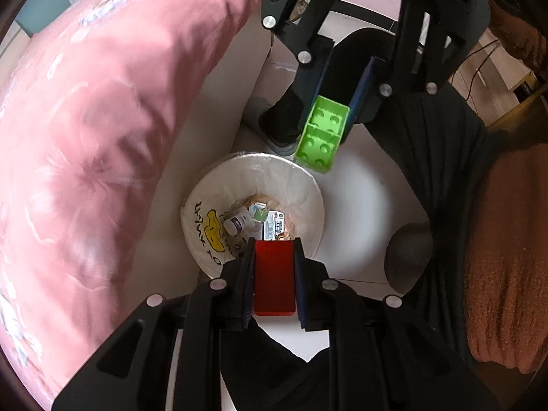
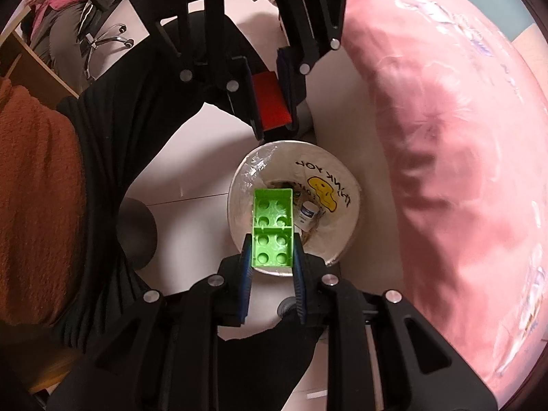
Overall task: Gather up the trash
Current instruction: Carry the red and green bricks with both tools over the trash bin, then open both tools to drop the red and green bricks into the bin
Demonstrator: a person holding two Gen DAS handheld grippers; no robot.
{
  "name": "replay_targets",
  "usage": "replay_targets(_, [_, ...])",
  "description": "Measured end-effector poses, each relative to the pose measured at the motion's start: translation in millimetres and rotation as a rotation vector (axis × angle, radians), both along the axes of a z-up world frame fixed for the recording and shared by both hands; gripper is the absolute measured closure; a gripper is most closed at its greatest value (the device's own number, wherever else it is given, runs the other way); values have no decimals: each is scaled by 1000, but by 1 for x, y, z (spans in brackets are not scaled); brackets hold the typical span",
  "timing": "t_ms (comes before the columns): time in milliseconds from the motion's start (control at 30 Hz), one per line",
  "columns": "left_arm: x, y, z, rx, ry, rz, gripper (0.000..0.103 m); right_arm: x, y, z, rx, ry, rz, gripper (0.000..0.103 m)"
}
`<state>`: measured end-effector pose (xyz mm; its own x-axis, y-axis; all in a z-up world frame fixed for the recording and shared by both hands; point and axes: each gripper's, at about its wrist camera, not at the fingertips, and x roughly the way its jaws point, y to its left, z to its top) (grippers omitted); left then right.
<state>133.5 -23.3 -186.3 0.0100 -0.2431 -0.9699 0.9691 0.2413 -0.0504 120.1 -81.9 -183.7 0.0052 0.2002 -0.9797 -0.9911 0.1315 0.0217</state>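
My left gripper [image 1: 274, 250] is shut on a red block [image 1: 274, 279] and holds it over the near rim of a white lined trash bin [image 1: 308, 185] on the floor. The bin holds a small bottle [image 1: 238, 222] and cartons. My right gripper [image 2: 272, 245] is shut on a green toy brick [image 2: 273, 227], hollow side up, over the same bin [image 2: 346, 236]. The right gripper [image 1: 337, 102] with the green brick [image 1: 320, 133] faces me in the left wrist view. The left gripper [image 2: 274, 102] with the red block [image 2: 272, 101] shows in the right wrist view.
A large pink quilt [image 1: 102, 137] bulges close beside the bin. The person's dark clothing [image 1: 445, 171] and an orange knitted cloth [image 1: 507, 257] lie on the other side. White tiled floor [image 1: 359, 198] surrounds the bin. An office chair [image 2: 102, 37] stands farther off.
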Motion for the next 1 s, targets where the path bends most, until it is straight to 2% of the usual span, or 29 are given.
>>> replay_targets(333, [19, 6, -28, 12, 42, 30, 81, 23, 6, -33, -22, 47, -3, 81])
replay_targets(867, [34, 4, -44, 19, 68, 39, 81, 33, 11, -42, -20, 31, -20, 81])
replay_targets(900, [34, 3, -45, 23, 68, 38, 80, 34, 12, -42, -17, 32, -30, 77])
replay_targets(933, [34, 3, -45, 23, 67, 36, 71, 33, 11, -43, -15, 39, -37, 68])
replay_targets(967, [35, 4, -45, 19, 65, 40, 49, 33, 10, -43, -9, 42, -44, 35])
replay_targets(1000, [36, 4, -45, 11, 64, 49, 38, 32, 9, -41, 1, 32, -58, 14])
